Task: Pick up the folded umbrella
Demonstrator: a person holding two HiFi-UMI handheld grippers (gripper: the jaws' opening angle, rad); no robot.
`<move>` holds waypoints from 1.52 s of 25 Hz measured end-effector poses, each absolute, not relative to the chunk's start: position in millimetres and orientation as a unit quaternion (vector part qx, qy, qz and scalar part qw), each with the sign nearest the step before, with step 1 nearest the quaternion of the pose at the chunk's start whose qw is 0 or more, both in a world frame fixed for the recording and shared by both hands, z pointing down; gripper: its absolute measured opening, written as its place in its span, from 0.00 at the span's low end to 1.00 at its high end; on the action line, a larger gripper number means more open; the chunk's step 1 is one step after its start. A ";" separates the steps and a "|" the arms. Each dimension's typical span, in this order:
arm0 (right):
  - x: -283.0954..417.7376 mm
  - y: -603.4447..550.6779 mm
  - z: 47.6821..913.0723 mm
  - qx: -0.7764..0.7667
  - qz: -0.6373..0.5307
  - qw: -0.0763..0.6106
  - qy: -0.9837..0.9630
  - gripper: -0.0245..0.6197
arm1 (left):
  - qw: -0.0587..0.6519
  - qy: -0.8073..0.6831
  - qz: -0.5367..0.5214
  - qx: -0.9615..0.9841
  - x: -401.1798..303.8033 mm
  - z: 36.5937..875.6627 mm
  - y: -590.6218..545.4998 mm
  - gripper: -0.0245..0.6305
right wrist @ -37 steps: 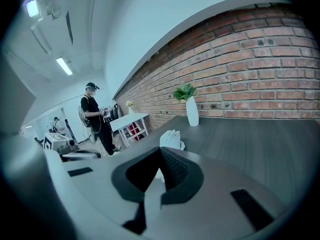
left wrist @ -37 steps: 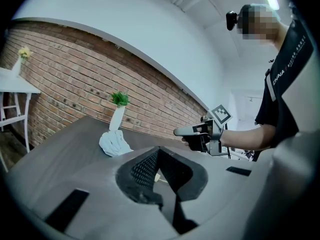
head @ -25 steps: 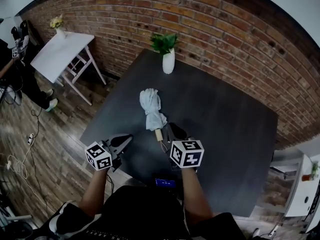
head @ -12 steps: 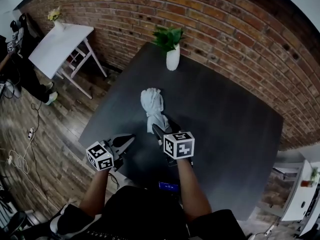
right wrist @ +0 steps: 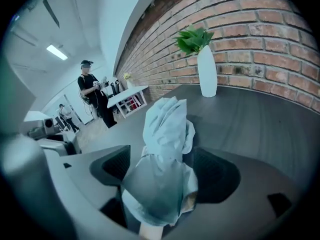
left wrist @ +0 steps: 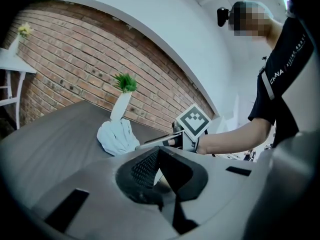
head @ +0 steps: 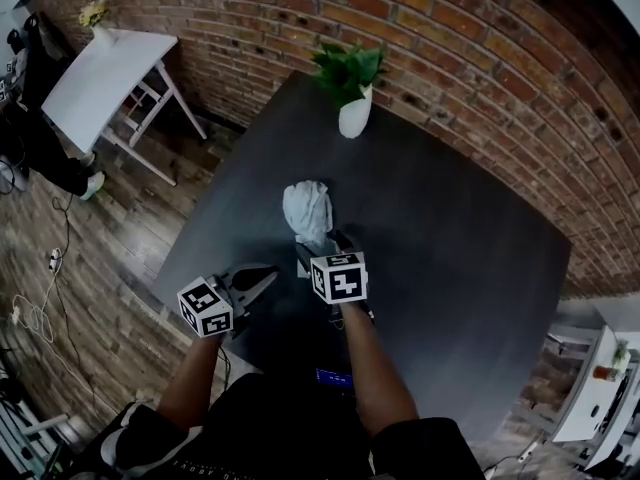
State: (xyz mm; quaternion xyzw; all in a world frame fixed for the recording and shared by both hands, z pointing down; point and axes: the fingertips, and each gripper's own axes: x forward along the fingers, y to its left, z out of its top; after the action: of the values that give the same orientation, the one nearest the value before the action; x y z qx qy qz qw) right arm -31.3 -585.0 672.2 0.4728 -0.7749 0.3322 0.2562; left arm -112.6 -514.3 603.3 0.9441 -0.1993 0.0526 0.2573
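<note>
The right hand-held gripper [right wrist: 163, 173] is standing with its jaws spread wide, having just been opening. The folded umbrella [right wrist: 167, 129] is lying between its two dark, finely ribbed pads [right wrist: 220, 176], which are flanking it rather than squeezing it. The umbrella is a soft, lumpy roll of pale, crumpled fabric, resting near the middle of the dark, matte surface [head: 450, 228]. Its rounded far end is pointing toward a smooth white vase [head: 354, 118] that is holding a leafy green plant [head: 347, 66] by the rough brick wall [head: 480, 58]. A pale, smooth handle [right wrist: 150, 232] is poking out at the near end. The left hand-held gripper [left wrist: 159, 156] is hovering beside the right one, apart from the umbrella. Its jaws are drawn together into a wedge and gripping nothing.
</note>
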 end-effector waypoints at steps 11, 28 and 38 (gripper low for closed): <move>-41.8 -602.7 716.7 0.483 0.324 0.343 -0.738 0.60 | 0.273 -0.214 0.063 0.936 -138.1 621.8 -531.1 0.04; -41.1 -600.1 726.0 0.488 0.352 0.335 -0.725 0.51 | 0.279 -0.219 0.061 0.933 -150.6 624.9 -525.5 0.04; -36.7 -587.1 712.9 0.490 0.362 0.315 -0.728 0.51 | 0.268 -0.221 0.058 0.936 -146.4 614.3 -521.3 0.04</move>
State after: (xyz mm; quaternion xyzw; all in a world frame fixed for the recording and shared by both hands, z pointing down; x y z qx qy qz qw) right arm -36.7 -587.1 712.9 0.4903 -0.7277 0.3619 0.3148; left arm -146.4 -521.3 614.3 0.9359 -0.2212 0.0576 0.2680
